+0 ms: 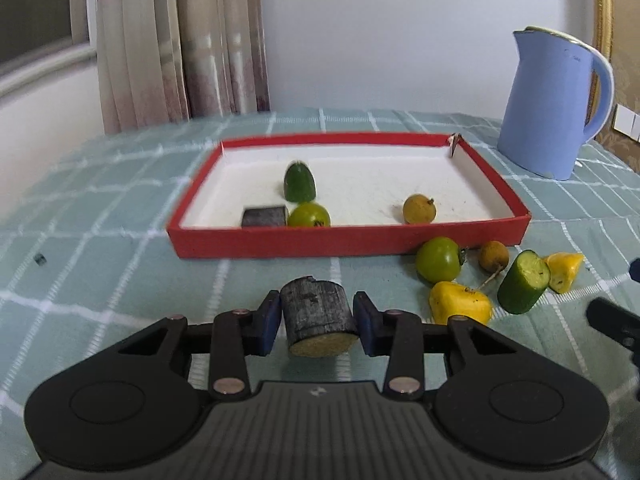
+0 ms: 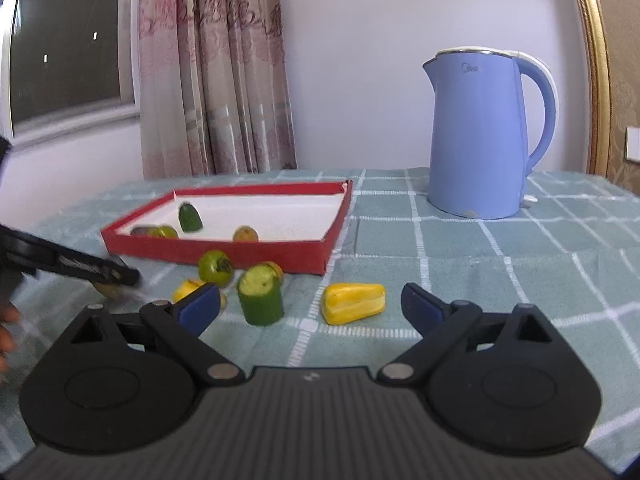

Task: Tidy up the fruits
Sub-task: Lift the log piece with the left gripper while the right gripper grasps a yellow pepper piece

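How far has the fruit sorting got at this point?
Four pieces already lie in the red cardboard tray. The left gripper is shut on a dark-skinned cylindrical chunk in front of the tray. The right gripper is open, holding nothing. Five pieces remain on the checked cloth, among them a cut cucumber piece and a yellow wedge.

Soft, even daylight, faint shadows; fisheye bends edges w/ dark corners; left gripper [image 2: 116,274] motion-blurred in right view.
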Demonstrator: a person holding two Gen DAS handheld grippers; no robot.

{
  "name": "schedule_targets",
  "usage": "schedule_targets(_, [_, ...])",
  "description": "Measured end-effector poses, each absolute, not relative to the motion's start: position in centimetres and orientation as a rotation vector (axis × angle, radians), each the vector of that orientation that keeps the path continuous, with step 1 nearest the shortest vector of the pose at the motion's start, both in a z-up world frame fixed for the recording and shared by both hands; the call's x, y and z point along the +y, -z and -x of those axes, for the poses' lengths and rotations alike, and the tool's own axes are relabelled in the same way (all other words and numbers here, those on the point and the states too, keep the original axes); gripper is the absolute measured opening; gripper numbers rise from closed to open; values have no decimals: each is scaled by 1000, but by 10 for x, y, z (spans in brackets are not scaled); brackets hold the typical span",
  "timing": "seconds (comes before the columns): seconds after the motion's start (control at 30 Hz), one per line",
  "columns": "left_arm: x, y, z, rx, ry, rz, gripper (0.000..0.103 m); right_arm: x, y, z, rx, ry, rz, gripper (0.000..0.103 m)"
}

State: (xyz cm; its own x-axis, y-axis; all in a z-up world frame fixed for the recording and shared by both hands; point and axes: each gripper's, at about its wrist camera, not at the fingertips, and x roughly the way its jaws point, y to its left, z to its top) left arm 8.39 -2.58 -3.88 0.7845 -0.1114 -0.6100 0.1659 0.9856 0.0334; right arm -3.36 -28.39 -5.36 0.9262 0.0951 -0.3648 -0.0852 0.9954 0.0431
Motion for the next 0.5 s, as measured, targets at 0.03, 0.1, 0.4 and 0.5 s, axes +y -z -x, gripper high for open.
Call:
schedule_targets(0.03, [-25, 36, -81, 641, 151, -93, 39, -283, 54, 32, 384, -94, -2, 94])
schedule_targets(0.1, [-24, 33, -77, 633, 161, -89, 39, -279, 55, 26, 415, -103, 73, 90])
schedule_targets(0.4, [-18, 31, -70, 635, 127, -95, 39, -294, 62, -22, 545, -118, 176, 59])
schedule_targets(0.5, [-18, 29, -69, 630, 136, -91, 39, -304, 63, -34, 566, -124, 150, 59])
